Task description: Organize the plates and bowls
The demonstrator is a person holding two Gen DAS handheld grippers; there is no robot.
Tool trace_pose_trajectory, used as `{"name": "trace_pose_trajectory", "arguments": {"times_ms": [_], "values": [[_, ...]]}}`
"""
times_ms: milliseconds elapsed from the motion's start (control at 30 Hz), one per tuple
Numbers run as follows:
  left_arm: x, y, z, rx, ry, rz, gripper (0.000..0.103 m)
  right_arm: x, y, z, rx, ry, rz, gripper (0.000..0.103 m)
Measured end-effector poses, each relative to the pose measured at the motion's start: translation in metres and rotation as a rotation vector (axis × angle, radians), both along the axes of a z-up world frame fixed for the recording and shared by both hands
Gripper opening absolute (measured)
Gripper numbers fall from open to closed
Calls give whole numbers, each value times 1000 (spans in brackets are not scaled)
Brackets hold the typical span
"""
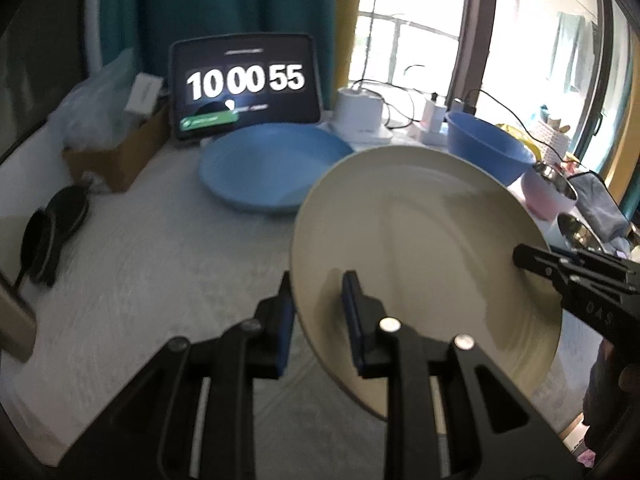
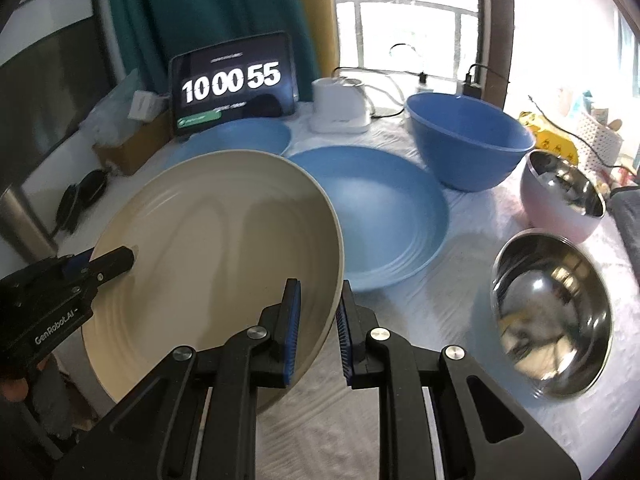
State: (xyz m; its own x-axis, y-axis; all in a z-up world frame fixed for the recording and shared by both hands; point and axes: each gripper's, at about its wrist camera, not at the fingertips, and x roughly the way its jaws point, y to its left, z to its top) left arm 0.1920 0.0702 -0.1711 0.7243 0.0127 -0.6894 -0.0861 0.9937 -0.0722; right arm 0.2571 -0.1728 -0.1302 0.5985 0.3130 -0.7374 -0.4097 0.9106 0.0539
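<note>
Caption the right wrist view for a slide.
Both grippers, right and left, clamp a cream plate beside blue plates.

Cream plate (image 2: 208, 240): round, ridged rings inside, tilted, raised off table, rim pinched at 9 and 3 o'clock.
Blue plate (image 2: 384, 220): flat on cloth, at 2 o'clock from cream plate, partly hidden by it.
Second blue plate (image 2: 240, 136): behind, at 12 o'clock.
Blue bowl (image 2: 472, 144): upright, far right.
Two steel bowls (image 2: 552, 312), right edge; pink-sided one tilted.
</note>
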Motion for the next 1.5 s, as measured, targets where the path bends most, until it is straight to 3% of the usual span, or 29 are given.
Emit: {"name": "trace_pose_trajectory", "arguments": {"times_ms": [500, 733, 1200, 1400, 1500], "values": [[81, -38, -11, 16, 33, -102, 24, 74, -35, -18, 28, 24, -211, 19], [107, -47, -15, 7, 48, -123, 24, 94, -40, -20, -6, 16, -307, 19], [133, -47, -25, 44, 94, -120, 25, 113, -26, -33, -142, -17, -348, 20], [128, -34, -33, -4, 143, -93, 28, 110, -27, -33, -204, -39, -347, 21], [127, -39, -36, -15, 154, -103, 29, 111, -31, -33, -222, -29, -340, 33]]}}
